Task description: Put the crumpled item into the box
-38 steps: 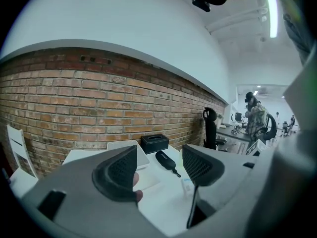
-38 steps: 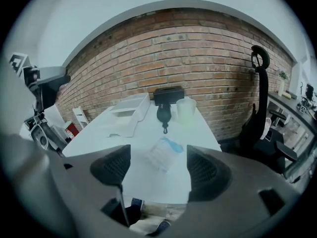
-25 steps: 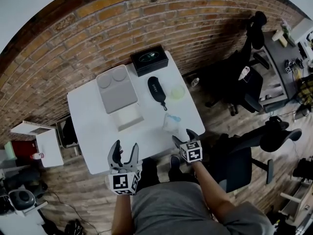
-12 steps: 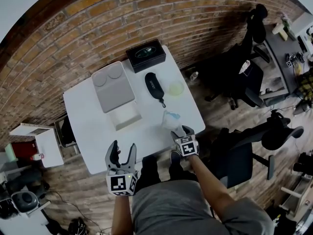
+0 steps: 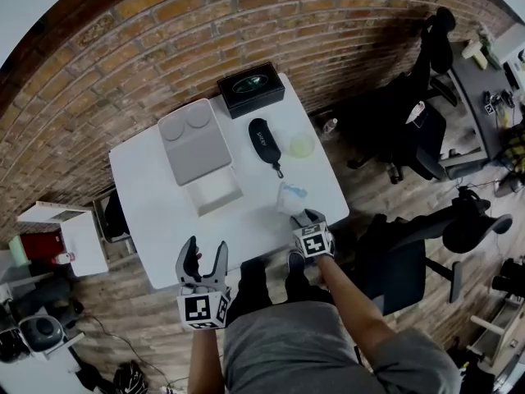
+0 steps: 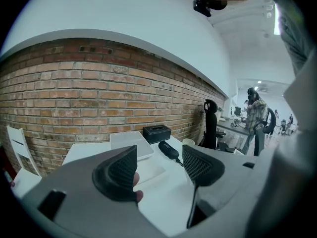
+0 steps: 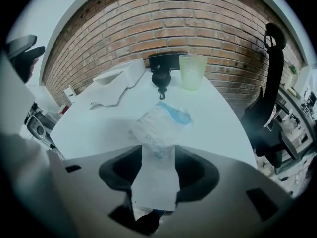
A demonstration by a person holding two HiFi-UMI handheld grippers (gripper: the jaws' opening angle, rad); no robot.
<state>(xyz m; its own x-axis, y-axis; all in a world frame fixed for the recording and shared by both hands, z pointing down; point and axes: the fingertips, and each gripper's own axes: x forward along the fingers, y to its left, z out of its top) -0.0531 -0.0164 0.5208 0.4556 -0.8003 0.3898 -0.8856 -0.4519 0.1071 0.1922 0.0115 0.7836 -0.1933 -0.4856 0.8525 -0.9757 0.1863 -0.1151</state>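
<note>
Right gripper (image 7: 158, 155) angled steeply down at the near right part of the white table (image 5: 156, 195). I see its jaws part-way in, having just been closing. The crumpled wrapper (image 7: 161, 125), clear plastic with a blue patch, lies on the table with its near end between the pads, touching both.

Left gripper (image 6: 158, 165) hovers at the table's near edge, jaws wide apart with nothing between them.

The grey box (image 5: 194, 140) lies open at the middle of the table, with a white tray (image 5: 215, 194) just on its near side, well apart from the wrapper.

A black case (image 5: 264, 142) and a pale green cup (image 5: 301, 145) sit beyond the wrapper. A black box (image 5: 250, 89) stands at the far edge by the brick wall.
</note>
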